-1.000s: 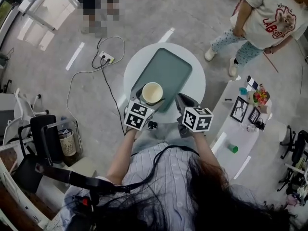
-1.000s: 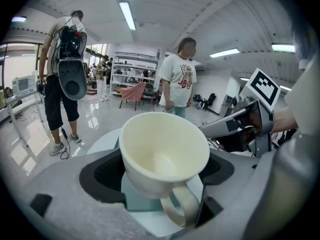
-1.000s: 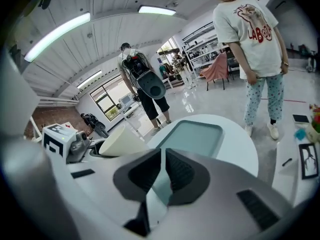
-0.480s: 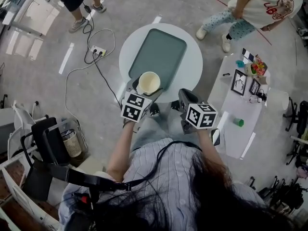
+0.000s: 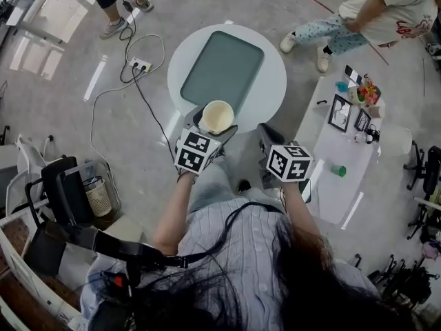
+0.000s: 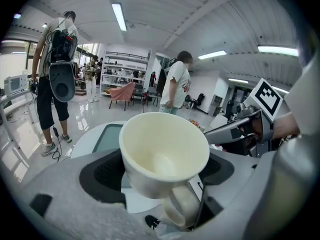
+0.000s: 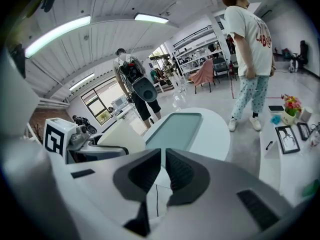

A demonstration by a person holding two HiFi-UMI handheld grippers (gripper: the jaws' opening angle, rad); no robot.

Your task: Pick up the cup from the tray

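A cream cup (image 5: 217, 116) with a handle hangs above the near rim of the round white table (image 5: 272, 95), just off the near end of the empty green tray (image 5: 222, 71). My left gripper (image 5: 214, 124) is shut on it. In the left gripper view the cup (image 6: 165, 151) sits upright between the black pads (image 6: 107, 171), with its handle towards the camera. My right gripper (image 5: 266, 135) is beside it to the right, past the table's edge. Its jaws (image 7: 163, 156) are closed together with nothing between them.
A low white side table (image 5: 344, 185) at the right carries picture frames, flowers and a small green thing. A power strip with cables (image 5: 138, 64) lies on the floor at the left. People stand beyond the table at top left and top right. A bin (image 5: 96, 197) stands at the left.
The left gripper has drawn the cup back from over the tray's near corner to the table's near edge. The right gripper has moved back alongside it, still shut.
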